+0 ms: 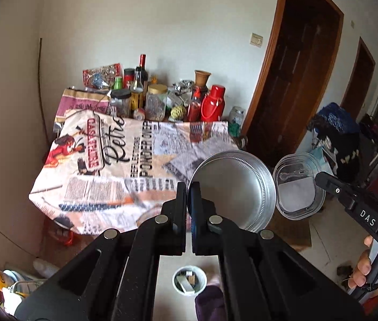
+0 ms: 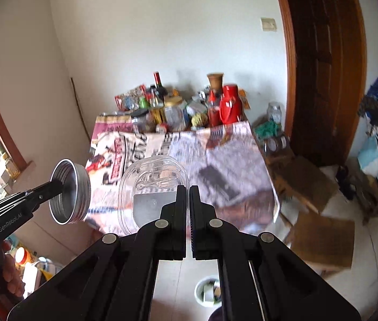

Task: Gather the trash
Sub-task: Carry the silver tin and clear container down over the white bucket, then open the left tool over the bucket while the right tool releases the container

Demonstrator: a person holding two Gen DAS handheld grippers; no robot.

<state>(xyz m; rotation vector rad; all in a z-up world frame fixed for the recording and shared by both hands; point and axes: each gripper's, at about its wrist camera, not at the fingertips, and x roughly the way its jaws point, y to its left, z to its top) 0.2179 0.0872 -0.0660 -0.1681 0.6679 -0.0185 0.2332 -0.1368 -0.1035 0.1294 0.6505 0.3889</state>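
**Two light containers carried by the rim**

Nearest, on the floor below both grippers, stands a small white bin (image 1: pixel 189 280) with scraps inside. The left gripper (image 1: pixel 188 198) has its fingers clamped on the rim of a metal tin (image 1: pixel 238 187): stiff, light, probably slick, so an edge pinch suits it. The right gripper (image 2: pixel 188 200) pinches the wall of a clear plastic tub (image 2: pixel 153 176), thin and likely to flex if squeezed harder. Beyond lies the cloth-covered surface (image 1: pixel 103 165), with crowded bottles and jars (image 1: pixel 157 101) at its far edge.
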